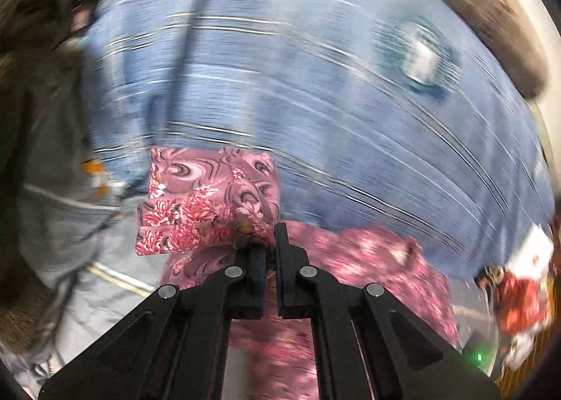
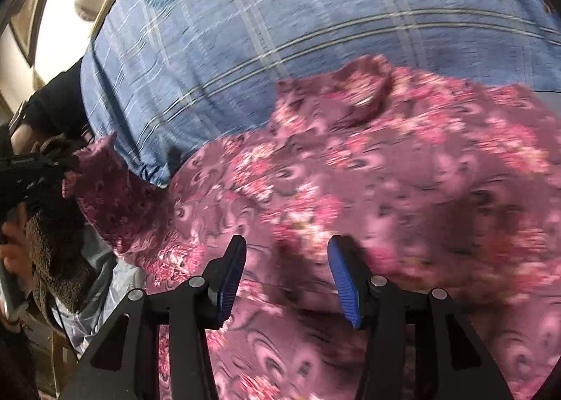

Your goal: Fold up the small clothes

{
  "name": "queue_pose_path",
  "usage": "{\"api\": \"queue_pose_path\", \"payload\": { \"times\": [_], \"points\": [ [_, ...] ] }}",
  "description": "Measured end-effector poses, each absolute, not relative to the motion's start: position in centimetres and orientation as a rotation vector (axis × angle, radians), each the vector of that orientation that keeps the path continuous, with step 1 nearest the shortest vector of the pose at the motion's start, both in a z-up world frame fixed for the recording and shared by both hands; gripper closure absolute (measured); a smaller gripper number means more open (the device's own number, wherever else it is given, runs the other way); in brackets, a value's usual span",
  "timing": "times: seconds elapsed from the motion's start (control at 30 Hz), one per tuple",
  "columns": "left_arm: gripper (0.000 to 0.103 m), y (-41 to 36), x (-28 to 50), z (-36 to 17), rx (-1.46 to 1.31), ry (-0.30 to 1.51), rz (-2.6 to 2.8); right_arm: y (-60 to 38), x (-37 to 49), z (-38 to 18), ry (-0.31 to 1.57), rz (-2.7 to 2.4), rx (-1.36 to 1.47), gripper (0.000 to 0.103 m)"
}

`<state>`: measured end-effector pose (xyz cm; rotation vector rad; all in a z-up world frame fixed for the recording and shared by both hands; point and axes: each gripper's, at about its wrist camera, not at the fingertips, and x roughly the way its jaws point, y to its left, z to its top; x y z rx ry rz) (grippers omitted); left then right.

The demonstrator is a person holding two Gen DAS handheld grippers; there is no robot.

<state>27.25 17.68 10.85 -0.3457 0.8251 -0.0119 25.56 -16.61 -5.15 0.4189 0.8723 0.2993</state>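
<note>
While your left claw (image 1: 268, 252) is clamped on a corner of the pink floral garment (image 2: 350, 172), lifted off the blue checked bedspread (image 2: 245, 31), your right claw (image 2: 287, 270) hangs apart above the spread cloth, gripping nothing. By my reading, folding has barely begun; every fold remains.

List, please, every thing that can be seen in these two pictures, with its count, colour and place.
Garment: one, pink floral, lying on the bedcover, one end lifted.
Bedcover: one, blue checked with a round emblem, under the garment.
Red and white cloth: one, at the right edge, blurred.
Left gripper: one, black, shut on the garment's end.
Right gripper: one, black with blue pads, open above the garment.
Hand: one, holding the left gripper.
</note>
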Motion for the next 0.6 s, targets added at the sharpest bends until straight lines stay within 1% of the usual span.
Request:
{"api": "queue_pose_path", "payload": {
  "times": [0.17, 0.27, 0.33, 0.4, 0.47, 0.6],
  "points": [
    [0.101, 10.7, 27.4, 10.6, -0.303, 0.852, -0.129, -21.6, 23.8, -4.3, 0.819, 0.110, 0.303, 0.046],
    [0.101, 6.2, 27.1, 9.8, -0.280, 0.888, -0.186, -24.9, 22.9, -5.2, 0.811, 0.039, 0.292, 0.042],
    [0.101, 3.6, 27.6, 8.1, -0.276, 0.926, -0.208, -26.6, 22.6, -6.5, 0.829, 0.026, 0.331, 0.042],
    [0.101, 1.8, 27.9, 5.9, -0.278, 0.975, -0.217, -27.4, 21.8, -6.7, 0.779, 0.063, 0.371, 0.041],
    [0.101, -0.1, 28.5, 3.2, -0.272, 1.046, -0.218, -27.7, 21.7, -6.8, 0.775, 0.067, 0.394, 0.041],
    [0.101, -2.3, 28.8, -0.8, -0.237, 1.137, -0.186, -27.5, 21.8, -6.8, 0.774, 0.080, 0.387, 0.037]
  ]
}}
